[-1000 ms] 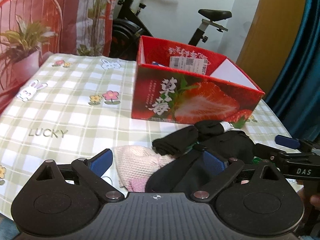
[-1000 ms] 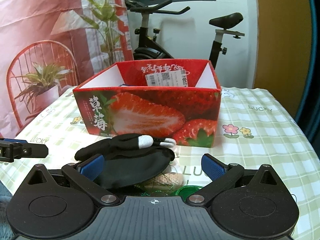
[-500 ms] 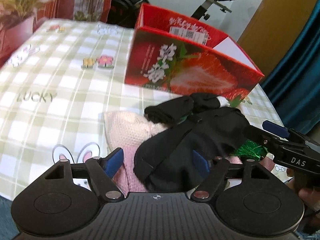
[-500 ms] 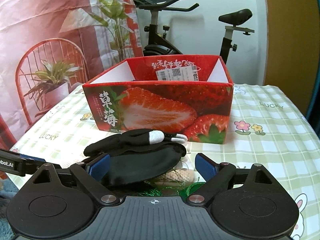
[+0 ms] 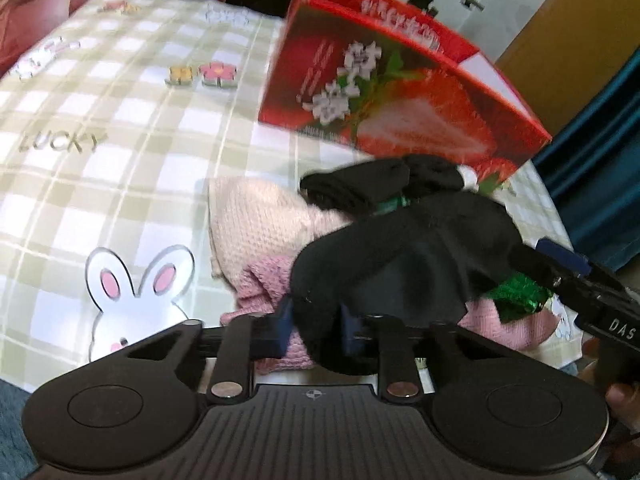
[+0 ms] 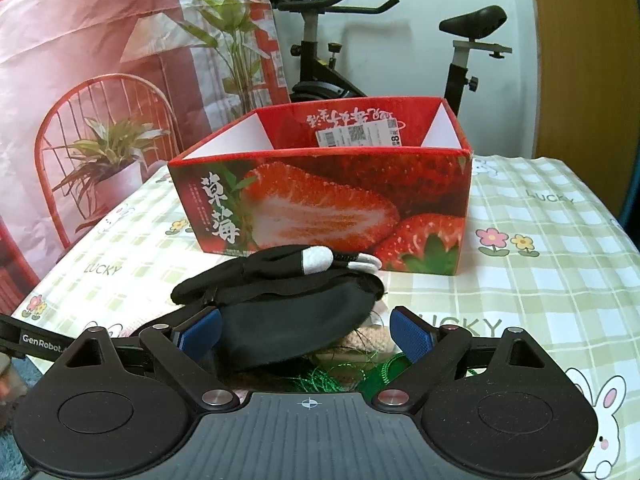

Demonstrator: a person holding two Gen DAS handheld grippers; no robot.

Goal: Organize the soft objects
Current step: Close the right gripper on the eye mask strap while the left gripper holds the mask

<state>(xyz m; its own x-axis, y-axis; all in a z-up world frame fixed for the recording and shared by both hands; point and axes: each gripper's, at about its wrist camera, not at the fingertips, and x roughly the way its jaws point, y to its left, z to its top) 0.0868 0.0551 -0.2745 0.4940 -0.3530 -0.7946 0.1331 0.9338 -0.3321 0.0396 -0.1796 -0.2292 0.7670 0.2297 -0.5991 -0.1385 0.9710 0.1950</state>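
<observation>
A pile of soft things lies on the checked tablecloth in front of the red strawberry box (image 5: 400, 80) (image 6: 320, 200). On top is a black cloth (image 5: 420, 248) (image 6: 296, 320), with black gloves (image 5: 360, 188) (image 6: 280, 264) behind it. Under it are a cream knit (image 5: 256, 216), a pink knit (image 5: 272, 280) and green tinsel (image 5: 516, 292) (image 6: 360, 376). My left gripper (image 5: 316, 324) is closing, and its blue pads pinch the near edge of the black cloth. My right gripper (image 6: 306, 334) stands open, straddling the cloth from the other side.
The box is open at the top with a shipping label on its inner wall. The tablecloth (image 6: 540, 264) stretches to the right and left of the pile. An exercise bike (image 6: 332, 40), a potted plant (image 6: 108, 160) and a red chair stand behind the table.
My left gripper sank toward the pile and its jaws came together on the black cloth's edge. The right gripper's jaws narrowed a little and it stayed where it was.
</observation>
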